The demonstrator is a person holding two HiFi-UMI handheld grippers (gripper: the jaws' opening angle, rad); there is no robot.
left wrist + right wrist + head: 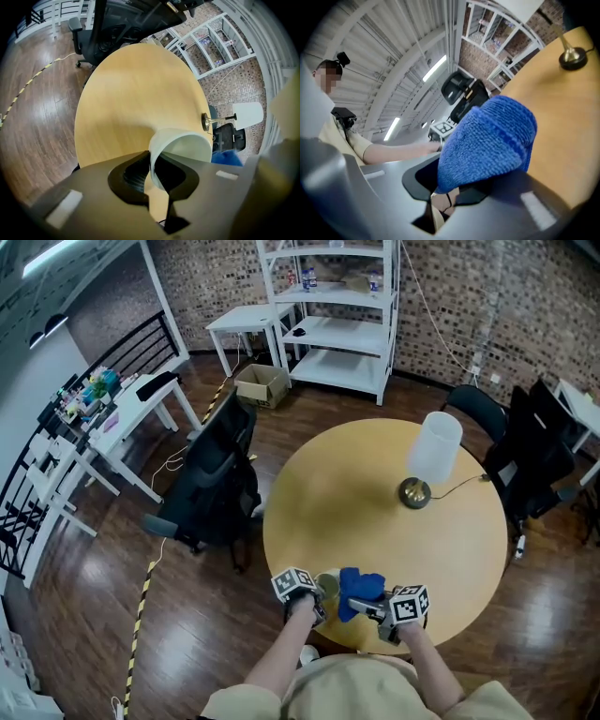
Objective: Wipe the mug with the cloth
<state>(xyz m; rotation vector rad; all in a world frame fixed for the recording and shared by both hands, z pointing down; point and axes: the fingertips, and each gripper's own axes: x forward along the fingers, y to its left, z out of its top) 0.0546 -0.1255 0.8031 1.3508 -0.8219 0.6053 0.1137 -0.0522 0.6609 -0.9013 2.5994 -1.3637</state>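
Observation:
A mug (326, 587) with a pale inside is held tilted over the near edge of the round wooden table (375, 521). My left gripper (314, 602) is shut on its wall. In the left gripper view the jaws (157, 180) pinch the mug's rim (180, 143), one finger inside and one outside. A blue cloth (359, 591) hangs right beside the mug, bunched in my right gripper (367, 607). The right gripper view shows the cloth (492, 138) bulging out of the shut jaws (449, 188), with the left gripper's marker cube (440, 128) behind it. The cloth (228, 157) shows just past the mug.
A table lamp with a white shade (436, 448) and a brass base (413, 491) stands at the table's far right. A black office chair (220, 479) is left of the table, another (534, 456) to the right. White shelves (337, 315) stand at the back.

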